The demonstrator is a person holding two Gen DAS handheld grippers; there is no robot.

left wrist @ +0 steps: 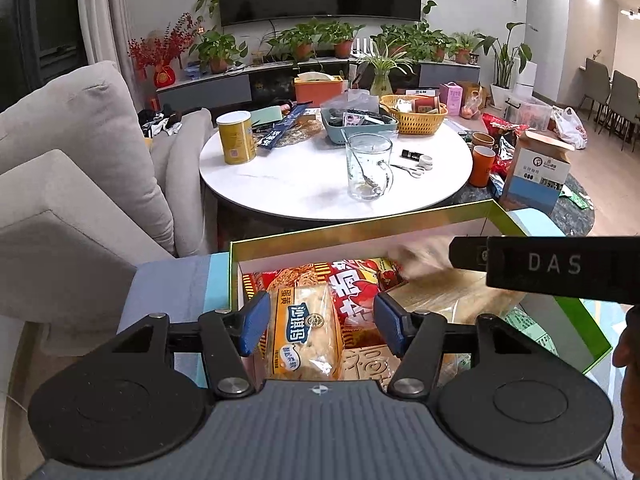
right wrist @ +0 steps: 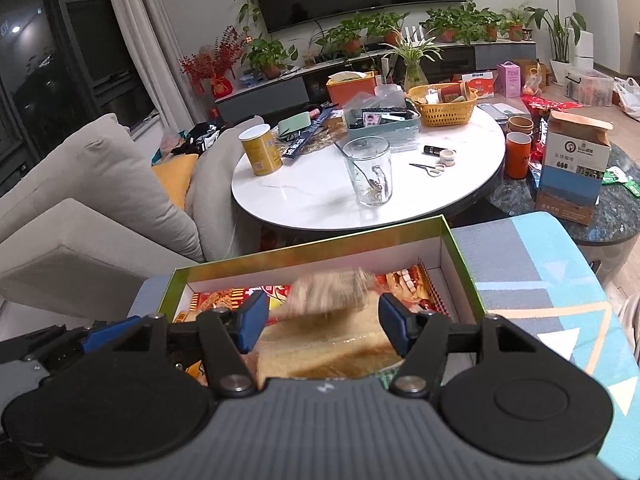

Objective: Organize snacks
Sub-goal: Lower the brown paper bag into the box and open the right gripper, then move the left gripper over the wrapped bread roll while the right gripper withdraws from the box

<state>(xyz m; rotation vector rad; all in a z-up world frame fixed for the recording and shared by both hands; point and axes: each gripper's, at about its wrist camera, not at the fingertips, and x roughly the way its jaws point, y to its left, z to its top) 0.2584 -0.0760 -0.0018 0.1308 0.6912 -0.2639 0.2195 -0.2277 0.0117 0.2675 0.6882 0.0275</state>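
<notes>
Left wrist view: the left gripper (left wrist: 318, 326) is hanging over the near end of the green-rimmed cardboard box (left wrist: 360, 224), its blue pads spread apart. A yellow-labelled pastry packet (left wrist: 304, 332) is lying between them inside the box, glossy and soft-sided; neither pad seems to be pressing it, so it looks released rather than held. Beyond it, further into the box, a red crinkly noodle bag (left wrist: 356, 280) is lying flat, and to the packet's right a clear-wrapped tan loaf (left wrist: 452, 292) is filling the floor. The right gripper's black body is crossing over the box's right wall, with a pale blurred packet just ahead of it.

Right wrist view: the right gripper (right wrist: 320, 326) is also poised over the box (right wrist: 308, 250), jaws standing apart. A blurred, pale wrapped snack (right wrist: 328, 292) is sitting between and just beyond the pads; the blur is hiding whether they are touching it, so I cannot tell if it is gripped or dropping.

Judging from this, the packing is well under way: several snacks are already lying in the box. Behind the box, the round marble table (right wrist: 312, 196) is still carrying a yellow tin (right wrist: 260, 152) and woven basket (right wrist: 444, 110), possibly left to sort.
</notes>
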